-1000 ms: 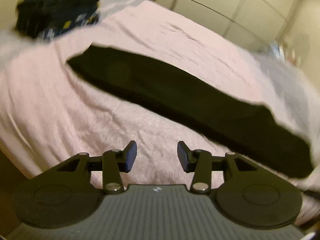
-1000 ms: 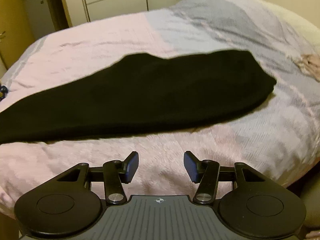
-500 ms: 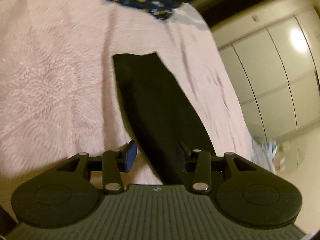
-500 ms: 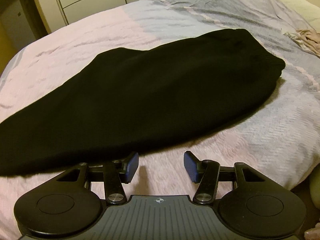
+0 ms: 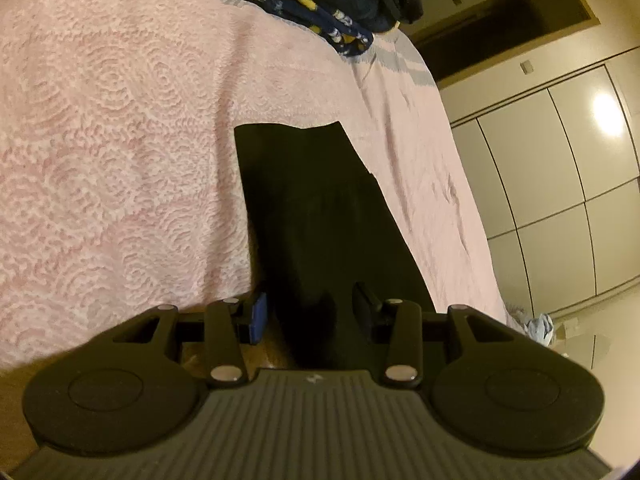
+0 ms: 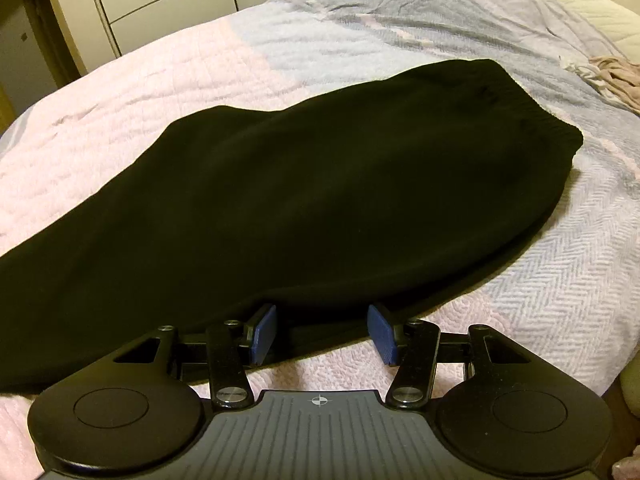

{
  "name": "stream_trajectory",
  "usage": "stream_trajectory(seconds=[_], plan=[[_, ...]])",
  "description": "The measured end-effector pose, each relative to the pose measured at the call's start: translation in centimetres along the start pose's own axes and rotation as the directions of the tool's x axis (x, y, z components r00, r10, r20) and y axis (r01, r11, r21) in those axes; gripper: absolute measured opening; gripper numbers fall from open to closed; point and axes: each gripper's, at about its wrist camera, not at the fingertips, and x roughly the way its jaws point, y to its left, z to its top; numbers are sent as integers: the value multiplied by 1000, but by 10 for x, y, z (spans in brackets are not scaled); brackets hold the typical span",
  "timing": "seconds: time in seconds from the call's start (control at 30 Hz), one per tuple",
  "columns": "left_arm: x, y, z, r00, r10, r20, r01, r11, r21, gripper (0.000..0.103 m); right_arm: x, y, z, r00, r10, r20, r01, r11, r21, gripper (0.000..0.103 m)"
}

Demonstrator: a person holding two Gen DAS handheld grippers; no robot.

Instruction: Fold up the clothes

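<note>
A pink-and-grey bedspread [image 6: 168, 76] carries black trousers [image 6: 304, 184]; pale wardrobe doors [image 5: 560, 168] stand behind. Both grippers, left gripper [image 5: 308, 316] and right gripper [image 6: 322, 332], sit low at the trousers' near edge, fingers spread, gripping nothing.

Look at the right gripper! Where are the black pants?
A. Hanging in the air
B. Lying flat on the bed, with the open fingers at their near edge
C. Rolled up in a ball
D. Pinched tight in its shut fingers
B: the pants lie spread on the bed, and the right gripper is open at their near edge.
</note>
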Motion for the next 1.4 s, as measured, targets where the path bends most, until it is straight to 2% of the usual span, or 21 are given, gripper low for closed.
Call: stream_trajectory(seconds=[0.07,0.1,0.13,0.2,0.27,0.33,0.4,0.47,0.5,0.6,0.63,0.73,0.77,0.83,0.93,1.03,1.1,1.17,1.27,1.33,1.4], plan=[[0,-5,-2,1000,23,15,-23,999,41,30,0,-2,0,1000,1,-1,-1,1000,1,54],[1,-8,-3,999,34,23,-35,997,62,13,0,-3,0,1000,1,-1,-1,1000,1,54],[1,-11,-4,999,45,31,-47,996,82,7,1,-4,-1,1000,1,-1,-1,1000,1,54],[-1,-26,-7,996,68,61,-77,982,171,4,0,-7,-1,1000,1,0,-1,1000,5,54],[-6,-49,-13,990,87,107,-116,947,301,3,-2,-12,0,1000,-2,3,2,1000,10,54],[-13,-87,-28,982,68,178,-147,867,476,2,-3,-19,2,1000,-8,11,7,1000,24,54],[-19,-129,-55,978,0,207,-137,752,645,2,-4,-26,4,1000,-11,19,10,999,46,54],[-26,-168,-88,975,-79,210,-121,603,789,2,-6,-35,5,1000,-12,29,10,998,69,54],[-30,-189,-114,973,-137,186,-95,495,864,2,-7,-39,6,999,-13,34,10,997,78,54],[-32,-223,-188,970,-239,44,13,233,972,3,-15,-51,9,998,-17,64,10,995,101,54],[-27,-228,-218,971,-235,-36,71,142,987,4,-17,-55,10,997,-19,77,10,994,108,54],[1,-220,-290,979,-119,-167,159,-70,985,13,-21,-63,13,995,-17,102,4,992,127,54],[11,-213,-312,981,-64,-181,171,-136,976,13,-21,-65,14,995,-15,102,1,991,134,54],[13,-201,-329,984,-34,-172,164,-176,971,14,-23,-68,15,994,-5,106,-10,990,142,54],[0,-195,-310,973,-38,-227,225,-49,973,15,-30,-70,16,988,41,147,-63,987,151,54],[-18,-191,-281,966,-66,-249,253,64,965,15,-31,-62,18,965,200,170,-230,957,175,54],[-25,-186,-259,966,-67,-248,255,138,957,15,-24,-52,20,928,336,161,-365,905,219,54],[-32,-181,-238,966,-61,-250,257,216,942,15,-9,-37,21,870,475,129,-491,822,287,54],[-36,-180,-212,971,-56,-234,240,289,927,14,15,-11,21,797,599,83,-582,723,371,54],[-38,-179,-195,973,-53,-224,228,336,914,14,25,7,23,781,621,68,-598,711,371,54],[-42,-176,-185,975,-56,-213,219,356,909,14,33,23,25,775,629,57,-604,711,360,54]])
